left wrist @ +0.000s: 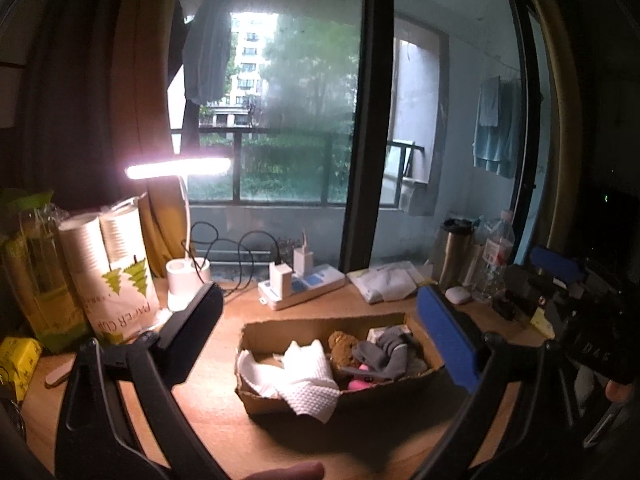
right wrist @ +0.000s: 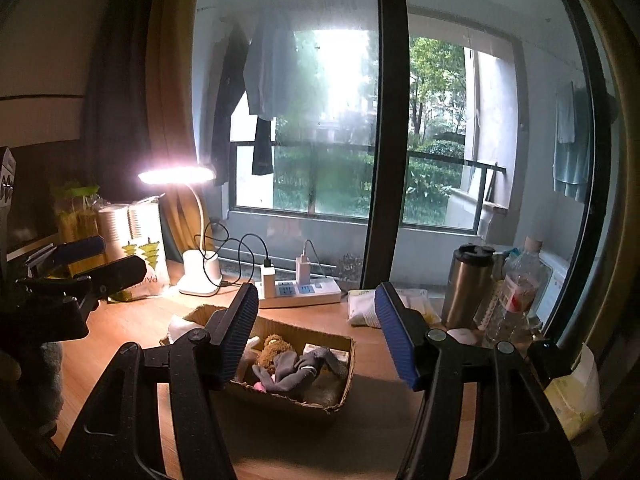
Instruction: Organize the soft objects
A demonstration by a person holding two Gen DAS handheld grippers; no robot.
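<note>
**Grippers spread above cardboard box of soft items**

Left gripper (left wrist: 324, 332): jaws spread wide, nothing between them, raised above the wooden desk (left wrist: 224, 412). Right gripper (right wrist: 316, 332): jaws apart at a moderate gap, likewise empty, also over the desk.

Just beyond both sets of fingers: shallow cardboard box (left wrist: 416, 384), resting on the desk. Contents, as seen from the left wrist: white textured cloth (left wrist: 308, 384) draped over the near rim; brown plush toy (left wrist: 342, 350) beside it; grey sock (left wrist: 380, 354) lying against the plush; pink item (left wrist: 360, 380) partly covered, kind not discernible.

Behind the box: white power strip (right wrist: 300, 292) with chargers plugged in, and a white packet (left wrist: 386, 284). To the left: lit desk lamp (right wrist: 176, 176) and a paper cup pack (left wrist: 116, 264). To the right: steel tumbler (right wrist: 468, 284) and plastic bottle (right wrist: 516, 292). Farthest: window (right wrist: 320, 120) with clothing hung outside.
</note>
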